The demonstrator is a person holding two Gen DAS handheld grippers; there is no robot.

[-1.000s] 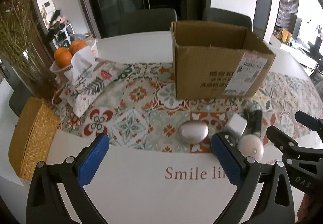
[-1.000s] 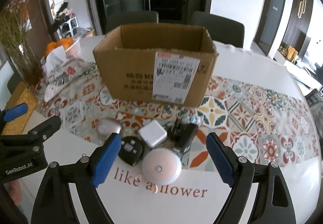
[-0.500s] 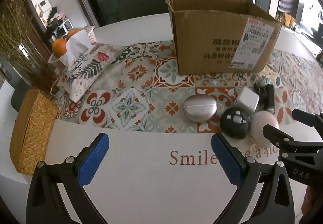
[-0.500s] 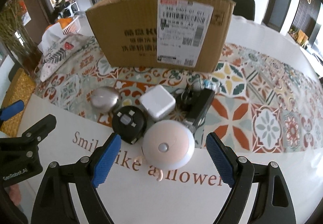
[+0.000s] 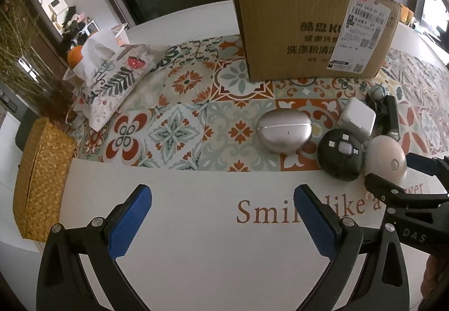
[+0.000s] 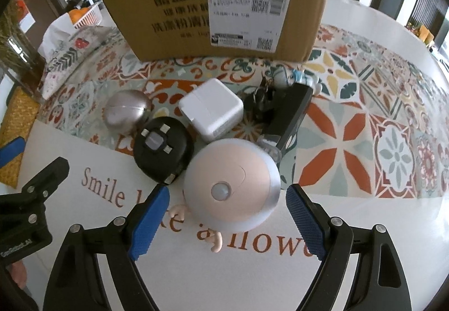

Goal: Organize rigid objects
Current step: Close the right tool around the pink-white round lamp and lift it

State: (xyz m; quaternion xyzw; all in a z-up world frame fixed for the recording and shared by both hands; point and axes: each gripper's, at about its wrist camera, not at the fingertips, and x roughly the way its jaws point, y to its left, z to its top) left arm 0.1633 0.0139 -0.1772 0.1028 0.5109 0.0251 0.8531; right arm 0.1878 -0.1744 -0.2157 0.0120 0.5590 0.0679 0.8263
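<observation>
Between the right gripper's spread jaws — the pink dome, untouched.

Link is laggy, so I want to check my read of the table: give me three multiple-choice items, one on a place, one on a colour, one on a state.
1. The round pinkish-white device lies:
A. inside the box
B. just ahead of the right gripper
C. on the wicker basket

2. The egg-shaped case is:
A. silver
B. red
C. green

3. The left gripper is:
A. shut on the charger
B. shut, holding nothing
C. open, holding nothing

Answers: 1 B, it sits in front of the open blue pads, untouched. 2 A, metallic grey sheen. 3 C, pads apart over bare mat.
</observation>
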